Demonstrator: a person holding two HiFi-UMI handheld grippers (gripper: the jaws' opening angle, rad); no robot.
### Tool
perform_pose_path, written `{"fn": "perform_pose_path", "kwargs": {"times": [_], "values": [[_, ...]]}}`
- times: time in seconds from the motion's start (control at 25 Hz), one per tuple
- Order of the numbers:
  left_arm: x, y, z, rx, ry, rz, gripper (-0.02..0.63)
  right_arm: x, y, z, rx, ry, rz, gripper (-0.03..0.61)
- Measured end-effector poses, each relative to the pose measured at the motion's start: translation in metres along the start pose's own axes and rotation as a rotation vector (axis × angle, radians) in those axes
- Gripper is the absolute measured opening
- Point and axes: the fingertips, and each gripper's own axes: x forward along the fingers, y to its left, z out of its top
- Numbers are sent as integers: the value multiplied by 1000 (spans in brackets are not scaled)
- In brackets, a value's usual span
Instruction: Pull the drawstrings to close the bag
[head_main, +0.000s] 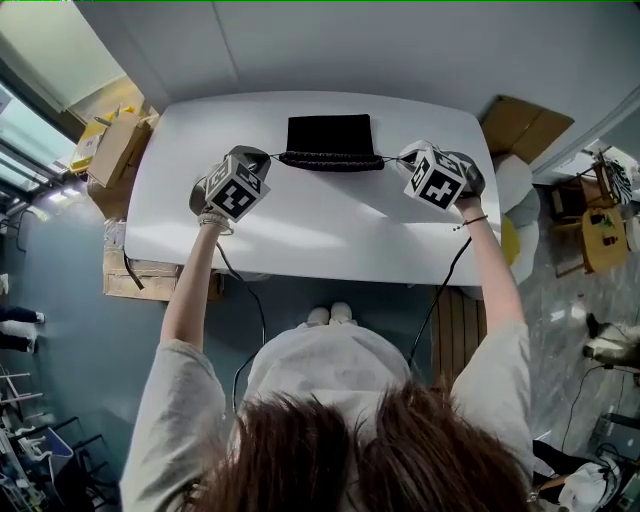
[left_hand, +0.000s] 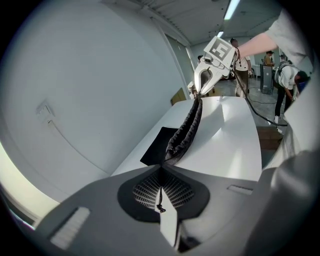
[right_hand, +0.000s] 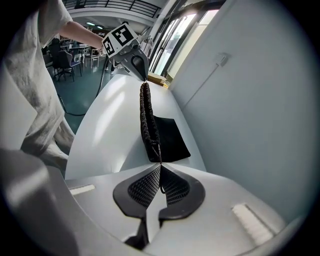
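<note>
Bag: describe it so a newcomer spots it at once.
On the white table, look at the far edge, between the left tool and right tool. The bag is the flat black rectangle, the only dark thing on it, its ruffled mouth stretched by drawstrings clamped in both tools.

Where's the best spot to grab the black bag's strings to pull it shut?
Pinch the cord ends poking out at each end of the bag's ruffled mouth, coming from the left and the right. The cord runs along that edge, so sideways pulls bunch it. The left tongs and right tongs grip there.

Bag (head_main: 329, 135) on table (head_main: 300, 225) between left tongs (head_main: 268, 156), right tongs (head_main: 400, 158).
</note>
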Motion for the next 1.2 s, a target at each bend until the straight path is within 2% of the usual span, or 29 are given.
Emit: {"fn": "perform_pose_path", "kwargs": {"times": [0.96, 1.2], "values": [[-53, 55, 52, 42, -110, 188, 2, -65, -63, 39, -12, -100, -208, 12], [-67, 64, 64, 32, -153, 228, 2, -80, -73, 45, -18, -122, -261, 12]]}}
